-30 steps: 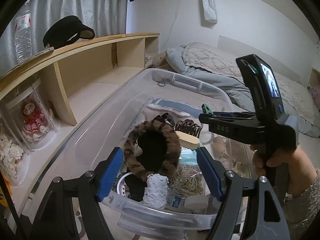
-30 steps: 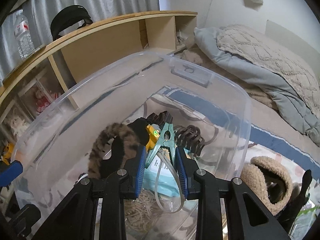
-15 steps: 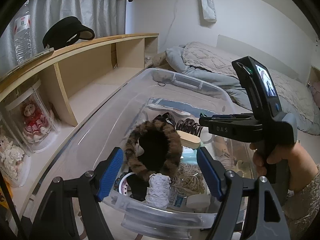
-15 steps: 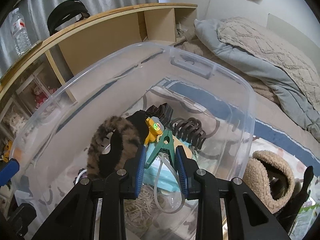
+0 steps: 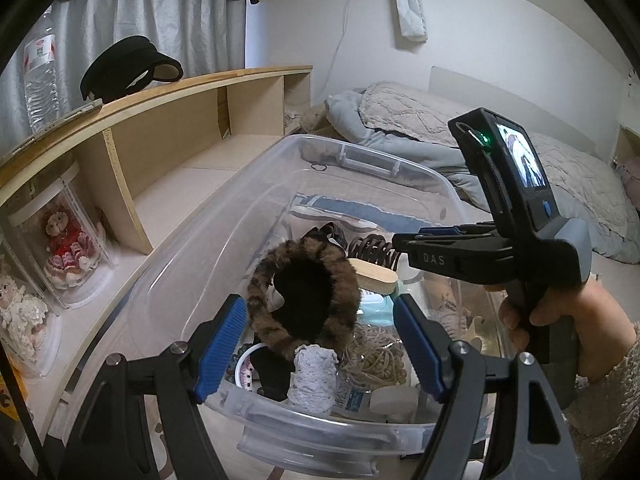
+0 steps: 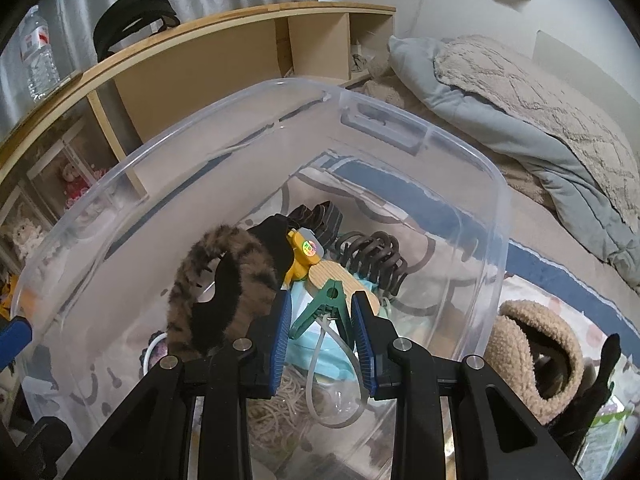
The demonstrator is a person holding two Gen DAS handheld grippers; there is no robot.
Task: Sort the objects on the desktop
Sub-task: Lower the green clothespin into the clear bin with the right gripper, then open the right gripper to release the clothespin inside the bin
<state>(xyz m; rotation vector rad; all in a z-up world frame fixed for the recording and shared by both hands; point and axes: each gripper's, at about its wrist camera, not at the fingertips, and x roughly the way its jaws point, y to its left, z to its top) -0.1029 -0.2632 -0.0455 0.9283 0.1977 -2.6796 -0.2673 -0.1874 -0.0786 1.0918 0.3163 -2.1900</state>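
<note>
One green clip [image 6: 323, 307] is sitting pinched between the blue pads of the right gripper [image 6: 320, 320], a clear tube loop [image 6: 336, 384] hanging from it, all held above the clear plastic bin [image 6: 280, 92]. Right gripper is clamping on the clip; in the left wrist view its black body [image 5: 452, 258] is reaching over the bin's right side. Left gripper [image 5: 320, 344] is hanging wide apart, gripping nothing, over the bin's near end. Inside the bin a leopard-print fur earmuff [image 5: 304, 304] is lying on top, with a wooden piece [image 5: 372, 274], dark claw hair clip [image 5: 370, 248], white lace roll [image 5: 312, 376] and tangled beige string [image 5: 372, 360] around it. Wooden shelf [image 5: 168, 152] is standing left of the bin, a black visor [image 5: 128, 66] and water bottle [image 5: 38, 76] on top. Bed [image 5: 420, 120] is behind.
</note>
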